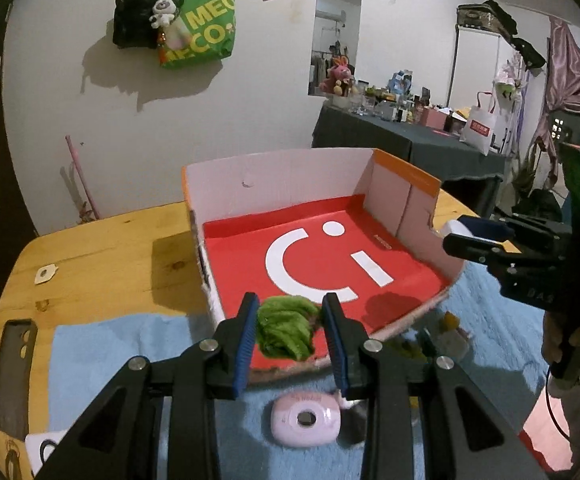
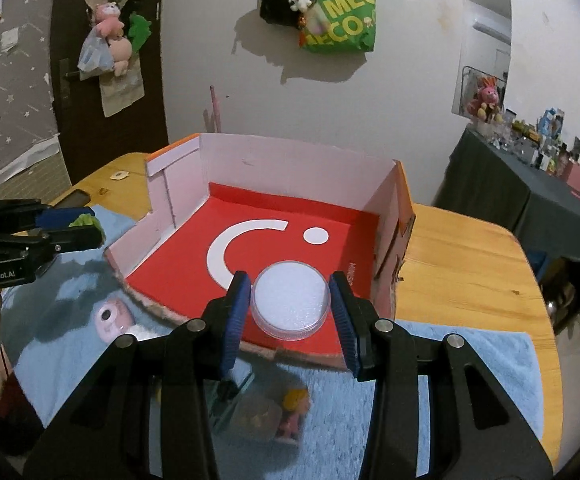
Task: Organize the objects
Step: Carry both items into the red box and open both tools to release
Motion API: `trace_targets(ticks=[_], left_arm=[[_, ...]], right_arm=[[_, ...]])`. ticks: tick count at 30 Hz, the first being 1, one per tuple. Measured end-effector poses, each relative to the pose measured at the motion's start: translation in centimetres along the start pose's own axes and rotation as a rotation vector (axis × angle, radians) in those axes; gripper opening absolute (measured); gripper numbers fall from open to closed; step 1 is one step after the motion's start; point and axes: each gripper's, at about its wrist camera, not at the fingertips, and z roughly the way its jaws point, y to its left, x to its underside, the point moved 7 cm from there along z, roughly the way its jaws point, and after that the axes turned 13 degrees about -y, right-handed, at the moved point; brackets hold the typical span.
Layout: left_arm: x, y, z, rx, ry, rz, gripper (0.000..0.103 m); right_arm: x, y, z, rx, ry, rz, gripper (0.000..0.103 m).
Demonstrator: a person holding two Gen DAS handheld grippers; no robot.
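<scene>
While both held things hang over the near edge of the box (image 2: 389, 216), a slip is the main worry. The left gripper (image 1: 291, 330) has its jaws clamped on a green fuzzy lump (image 1: 286, 330), soft and irregular, which looks as if it could squeeze out sideways and drop short of the box floor onto the blue towel (image 1: 102, 360). The right gripper (image 2: 290, 306) has its jaws pressed on the rim of a round clear case (image 2: 290, 302) with a white top; smooth and curved, it is held at two narrow spots, so I judge that a tilt of the wrist could let it pivot or pop free.

Below the left jaws a pink camera (image 1: 305, 420) lies on the towel; below the right jaws sits a small figure with yellow hair (image 2: 295, 412). Either could be struck by a falling piece.

Writing: a white curve-and-dot logo on the red box floor, small illegible print at its edge; "GenRobot.AI" on the left gripper's body in the right view; "MEG" and "ECO" on the green bag (image 2: 341, 20) hanging on the wall.
</scene>
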Motion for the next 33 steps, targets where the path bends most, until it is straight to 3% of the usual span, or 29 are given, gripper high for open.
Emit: trace_targets(ticks=[7,18,27,33], left_arm=[[-1.4,-0.1,4.6,-0.027,0.061,-0.003,0.034],[-0.4,-0.1,12.8,-0.044,0.25,-0.007,0.034],[2.1,0.6,15.3,-0.091,0.349,0.004,0.034],[2.5,1.0,15.3,-0.088,0.37,-0.016,0.035]], right_arm=[[-0.6,-1.2,4.7,0.011,0.094,0.016,0.039],[0.6,-2.2,12.5,0.035,0.316,-0.014,0.039],[2.6,-3.4,15.0,0.066,0.431,-0.021,0.039],[3.8,-3.6,15.3,0.041,0.489,-0.008,0.039]])
